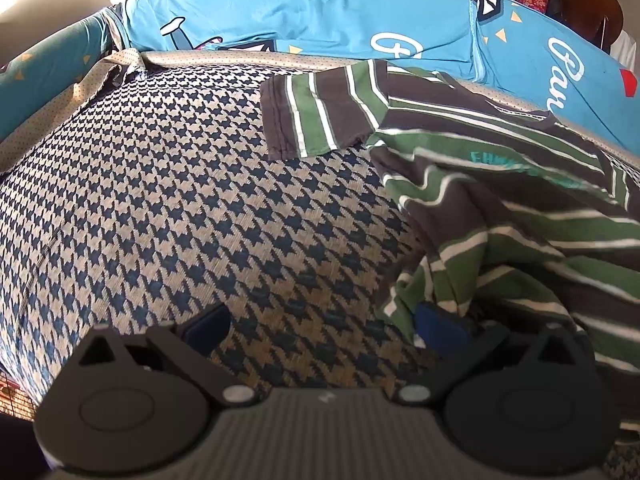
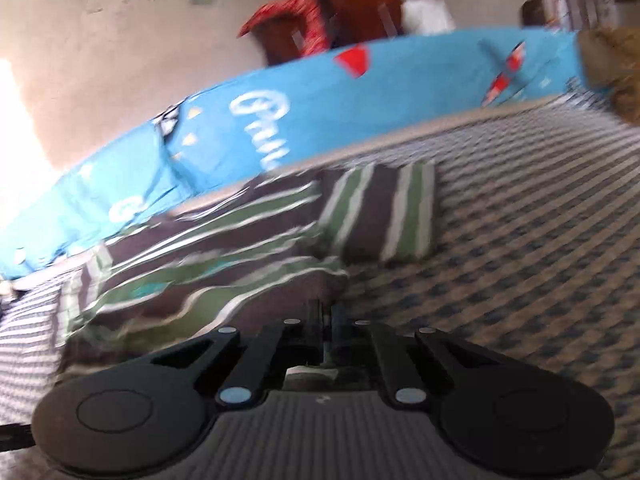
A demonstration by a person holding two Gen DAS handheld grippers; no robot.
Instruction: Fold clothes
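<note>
Striped shirt (image 1: 500, 184): a dark brown T-shirt with green and white stripes, lying rumpled on the houndstooth bedspread (image 1: 160, 200); faint teal lettering shows on its chest.
Position on the bed: toward the far edge, just in front of the blue printed bedding (image 1: 320, 12) that runs along the back.
Sleeves: in the left wrist view one short sleeve lies flat, spread out to the left of the body; in the right wrist view the other sleeve lies flat to the right of the body.
Near edge of the shirt: lifted and bunched, draping down toward both cameras.
Left gripper (image 1: 324, 326): its fingers stand wide apart; the left finger (image 1: 208, 324) hangs over bare bedspread, while the right finger (image 1: 438, 326) is partly buried under a fold of the shirt.
Left grip: nothing is pinched between these fingers.
Right gripper (image 2: 326, 322): its fingers are brought together, clamped on the near edge of the striped shirt (image 2: 224, 264), which rises from the pinch and spreads out to the left.
Picture quality: the right wrist view is streaked with blur, so the exact patch of cloth in the pinch is hard to make out.
Background: a pale wall, dark wooden furniture (image 2: 360, 8) and a red patterned cloth (image 2: 292, 20) behind the bed.
</note>
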